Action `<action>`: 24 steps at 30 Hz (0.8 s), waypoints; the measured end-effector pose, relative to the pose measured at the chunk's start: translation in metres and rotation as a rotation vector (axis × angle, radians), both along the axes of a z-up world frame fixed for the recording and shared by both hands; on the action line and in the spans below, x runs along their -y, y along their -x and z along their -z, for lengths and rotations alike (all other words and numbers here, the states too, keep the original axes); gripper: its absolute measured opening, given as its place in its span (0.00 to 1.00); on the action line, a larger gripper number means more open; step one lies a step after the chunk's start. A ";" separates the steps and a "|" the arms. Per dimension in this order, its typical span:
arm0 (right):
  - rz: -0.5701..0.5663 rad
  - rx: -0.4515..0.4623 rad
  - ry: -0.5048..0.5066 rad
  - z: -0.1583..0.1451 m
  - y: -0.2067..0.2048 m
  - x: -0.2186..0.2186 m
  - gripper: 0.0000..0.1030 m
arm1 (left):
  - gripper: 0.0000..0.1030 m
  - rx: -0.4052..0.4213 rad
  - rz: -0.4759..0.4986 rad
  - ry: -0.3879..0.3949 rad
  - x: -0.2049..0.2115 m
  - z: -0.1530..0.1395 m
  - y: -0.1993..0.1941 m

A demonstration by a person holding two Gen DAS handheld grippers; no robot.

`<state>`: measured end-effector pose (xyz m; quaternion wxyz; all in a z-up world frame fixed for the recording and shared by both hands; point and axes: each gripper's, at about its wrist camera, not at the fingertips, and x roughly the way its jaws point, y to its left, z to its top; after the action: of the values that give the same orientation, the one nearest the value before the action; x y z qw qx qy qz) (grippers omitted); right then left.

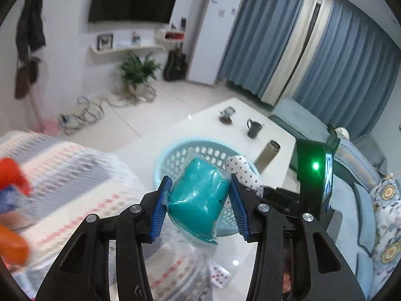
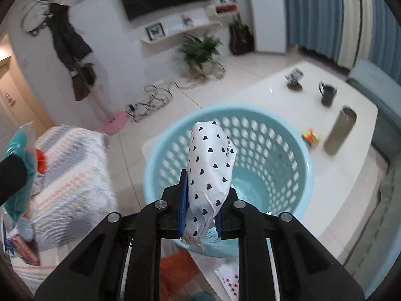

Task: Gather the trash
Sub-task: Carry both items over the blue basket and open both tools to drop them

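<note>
My left gripper (image 1: 199, 195) is shut on a teal packet in clear plastic wrap (image 1: 199, 195) and holds it in the air just short of a light blue perforated basket (image 1: 173, 155). My right gripper (image 2: 200, 210) is shut on a white packet with black hearts (image 2: 210, 165) and holds it over the near rim of the same basket (image 2: 263, 135), which looks empty inside. The white packet (image 1: 244, 173) and right gripper body also show in the left wrist view. The teal packet (image 2: 17, 155) shows at the left edge of the right wrist view.
The basket stands on a white table (image 2: 313, 210) with a dark mug (image 2: 328, 94), a grey tumbler (image 2: 340, 130), a colourful cube (image 2: 310, 138) and a small dark item (image 2: 294, 81). A striped cloth-covered surface (image 2: 72, 165) lies left. A sofa (image 1: 363, 200) is right.
</note>
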<state>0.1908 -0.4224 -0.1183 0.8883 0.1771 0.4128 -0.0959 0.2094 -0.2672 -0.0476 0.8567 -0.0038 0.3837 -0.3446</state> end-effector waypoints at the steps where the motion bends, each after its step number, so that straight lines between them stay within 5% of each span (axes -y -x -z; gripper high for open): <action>1: 0.007 -0.018 -0.007 0.009 0.000 0.005 0.15 | 0.43 -0.021 0.004 0.002 0.001 0.007 -0.004; 8: 0.023 -0.106 -0.048 0.048 -0.004 0.017 0.20 | 0.49 -0.200 0.018 0.032 0.015 0.052 -0.032; 12: 0.051 -0.108 -0.065 0.052 -0.001 0.023 0.54 | 0.56 -0.220 0.009 0.052 0.012 0.056 -0.034; 15: 0.059 -0.100 -0.068 0.049 0.002 0.026 0.54 | 0.63 -0.206 0.004 0.050 0.011 0.053 -0.033; 24: 0.056 -0.080 -0.060 0.034 0.014 0.021 0.54 | 0.64 -0.189 -0.008 0.071 -0.008 0.042 -0.016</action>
<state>0.1765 -0.4432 -0.1518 0.8624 0.2114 0.4454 -0.1151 0.2254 -0.2593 -0.0892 0.8176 -0.0683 0.4502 -0.3525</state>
